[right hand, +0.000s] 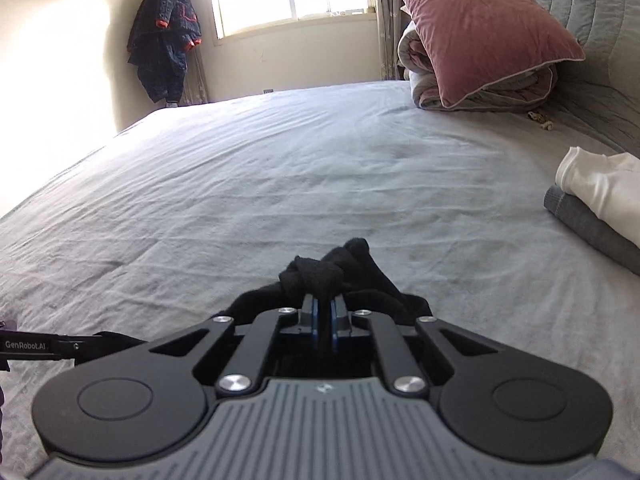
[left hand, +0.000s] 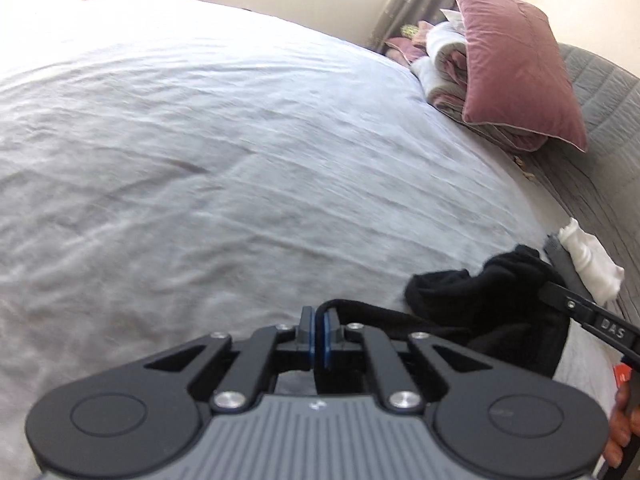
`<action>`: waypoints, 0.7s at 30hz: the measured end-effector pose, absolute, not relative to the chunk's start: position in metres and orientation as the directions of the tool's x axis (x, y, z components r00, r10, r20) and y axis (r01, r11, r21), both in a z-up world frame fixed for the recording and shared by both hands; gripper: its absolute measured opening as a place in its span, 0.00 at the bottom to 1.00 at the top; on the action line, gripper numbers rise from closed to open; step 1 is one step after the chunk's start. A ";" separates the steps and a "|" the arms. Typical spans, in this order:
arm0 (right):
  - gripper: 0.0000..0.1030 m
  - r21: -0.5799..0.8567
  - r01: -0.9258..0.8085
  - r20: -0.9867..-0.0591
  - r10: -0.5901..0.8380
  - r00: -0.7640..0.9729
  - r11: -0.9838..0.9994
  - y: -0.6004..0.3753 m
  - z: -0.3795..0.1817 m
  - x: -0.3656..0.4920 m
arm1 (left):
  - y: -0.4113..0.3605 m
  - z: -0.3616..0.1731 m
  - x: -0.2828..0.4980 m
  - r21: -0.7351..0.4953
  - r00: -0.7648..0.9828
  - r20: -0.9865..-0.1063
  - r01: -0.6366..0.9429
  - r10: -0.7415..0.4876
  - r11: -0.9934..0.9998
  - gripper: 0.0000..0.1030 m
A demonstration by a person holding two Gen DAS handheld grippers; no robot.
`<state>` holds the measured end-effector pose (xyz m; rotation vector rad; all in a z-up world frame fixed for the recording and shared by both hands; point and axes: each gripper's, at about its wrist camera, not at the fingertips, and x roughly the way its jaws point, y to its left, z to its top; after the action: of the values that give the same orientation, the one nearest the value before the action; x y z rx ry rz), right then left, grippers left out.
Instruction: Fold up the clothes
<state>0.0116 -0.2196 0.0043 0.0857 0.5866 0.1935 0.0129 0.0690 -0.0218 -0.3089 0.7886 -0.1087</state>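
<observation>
both grippers have picked up the black garment (right hand: pixel 320 276), low in both frames over the grey bed sheet (right hand: pixel 280 160). left gripper (left hand: pixel 317 320) pinches a thin edge; right gripper (right hand: pixel 323 306) is clamped on a bunched wad. both tilt downward. next move likely calls for spreading it flat before folding.

Bed (right hand: pixel 280 168): covered by a wrinkled pale grey sheet. Directly on it: black garment (right hand: pixel 360 276), folded grey cloth (right hand: pixel 584 220) topped by white cloth (right hand: pixel 600 188), rolled quilt (right hand: pixel 480 92) under pink pillow (right hand: pixel 480 28).
</observation>
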 end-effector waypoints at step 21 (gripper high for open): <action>0.06 0.180 -0.173 -0.627 0.248 0.738 0.968 -0.248 0.006 -0.024 | 0.156 -0.049 -0.054 -0.382 0.556 -0.749 0.083 -0.361 0.921 0.04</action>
<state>-0.0236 -0.2478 0.0060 0.1126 0.7038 0.2316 -0.0538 0.1555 -0.0485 -0.3205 0.9493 -0.2669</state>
